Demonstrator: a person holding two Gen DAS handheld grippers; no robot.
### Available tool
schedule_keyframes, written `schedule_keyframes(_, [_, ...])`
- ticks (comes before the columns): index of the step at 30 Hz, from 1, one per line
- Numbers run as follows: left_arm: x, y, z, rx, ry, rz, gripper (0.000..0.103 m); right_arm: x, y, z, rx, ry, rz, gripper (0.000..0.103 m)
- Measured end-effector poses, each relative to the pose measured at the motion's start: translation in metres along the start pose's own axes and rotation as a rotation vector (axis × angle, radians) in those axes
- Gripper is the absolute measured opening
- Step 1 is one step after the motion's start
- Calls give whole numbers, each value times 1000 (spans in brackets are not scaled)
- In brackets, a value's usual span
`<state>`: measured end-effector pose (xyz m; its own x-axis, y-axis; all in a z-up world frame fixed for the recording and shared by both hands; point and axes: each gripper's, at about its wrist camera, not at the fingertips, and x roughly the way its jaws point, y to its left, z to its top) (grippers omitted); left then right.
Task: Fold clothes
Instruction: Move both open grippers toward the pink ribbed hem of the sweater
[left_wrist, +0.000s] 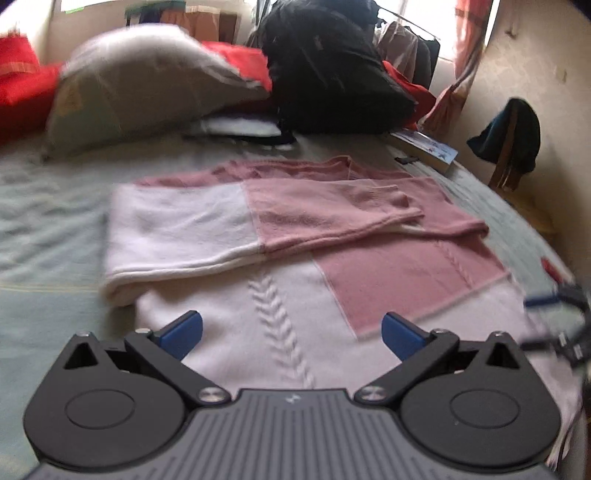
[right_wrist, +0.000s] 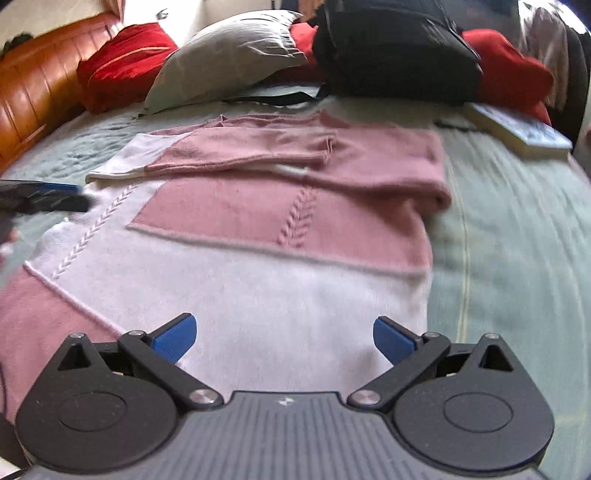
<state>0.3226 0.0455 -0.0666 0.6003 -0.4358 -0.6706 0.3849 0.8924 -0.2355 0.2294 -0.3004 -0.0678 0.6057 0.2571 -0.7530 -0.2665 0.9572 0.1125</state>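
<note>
Left gripper (left_wrist: 291, 334), right gripper (right_wrist: 285, 338): fingers spread wide, holding nothing, over near hem. Pink-and-white sweater (right_wrist: 258, 236) flat mid-bed (right_wrist: 517, 258), sleeves folded across chest. Knit judged soft, light, stretchy, limp; pinch hem corners, both layers.

pink-white sweater (right_wrist: 258, 221), right gripper (right_wrist: 284, 339) gaping

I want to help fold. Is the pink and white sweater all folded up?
Partly folded: the sweater's sleeves lie folded across it, but its body lies flat on the bed.
</note>
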Motion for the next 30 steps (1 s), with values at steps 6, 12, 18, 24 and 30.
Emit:
schedule_keyframes(6, [2,12,-1,5,30,75,102,-5,-8,-8,60,-15,16,103])
schedule_keyframes(12, [-7,13,-1,31,64,154,102,-9,-4,-4,47,-19,-11,103])
schedule_keyframes(18, [-46,-30,-26,147,81,60,102,-14,16,-4,5,-27,56,103])
schedule_keyframes(24, [-36,-28,-63,90,132,123,102,0,21,-25,10,-14,91,103])
schedule_keyframes(30, [-69,-39,-91,109,138,181,102,-26,16,-57,6,0,70,103])
